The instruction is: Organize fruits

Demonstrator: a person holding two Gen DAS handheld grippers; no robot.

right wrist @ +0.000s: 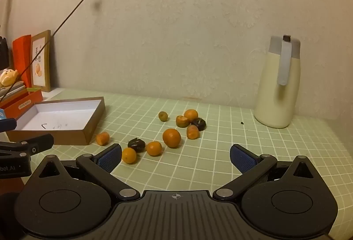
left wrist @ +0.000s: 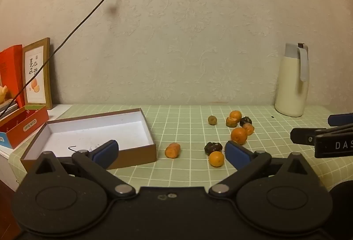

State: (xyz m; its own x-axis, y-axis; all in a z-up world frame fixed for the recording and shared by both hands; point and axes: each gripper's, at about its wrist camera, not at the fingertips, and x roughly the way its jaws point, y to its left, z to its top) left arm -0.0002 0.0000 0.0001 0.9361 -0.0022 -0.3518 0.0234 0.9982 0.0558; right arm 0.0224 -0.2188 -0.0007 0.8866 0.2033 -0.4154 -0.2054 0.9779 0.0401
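Clearly both hand-held grippers, left [left wrist: 171,150] and right [right wrist: 175,157], gape wide, grasping nothing; round oranges [right wrist: 171,137] mid-frame may roll off the counter [right wrist: 220,151] if nudged, missing the box [right wrist: 66,112] at left.

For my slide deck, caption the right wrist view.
Open right tongs hover over small orange fruits scattered on green checked tablecloth, beside empty brown cardboard box.
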